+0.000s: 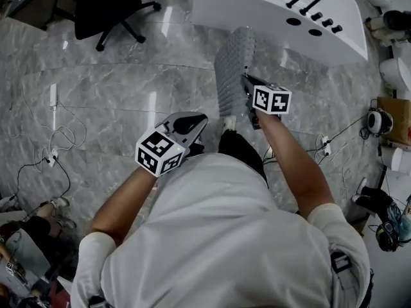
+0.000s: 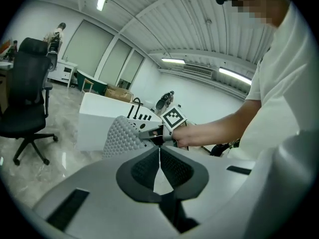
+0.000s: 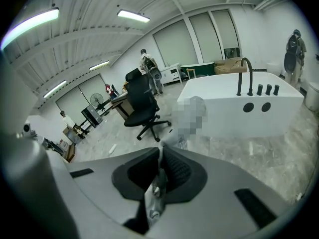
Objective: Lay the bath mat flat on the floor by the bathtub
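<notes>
Left claw point(image 1: 200, 122), right claw point(image 1: 244, 77) closed.

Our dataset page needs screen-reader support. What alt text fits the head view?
Seen from above, a person's right gripper grips a bunched, grey, bumpy bath mat over the marble floor by a white bathtub. The left gripper is shut and empty near the body.

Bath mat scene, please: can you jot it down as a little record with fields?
mat: grey, bumpy, held up and curled, not yet flat on the floor
right tongs: shut on the mat's edge
left tongs: shut, empty, not touching the mat
bathtub: white, just beyond the mat
floor: grey marble
chair: black, left of the bathtub
</notes>
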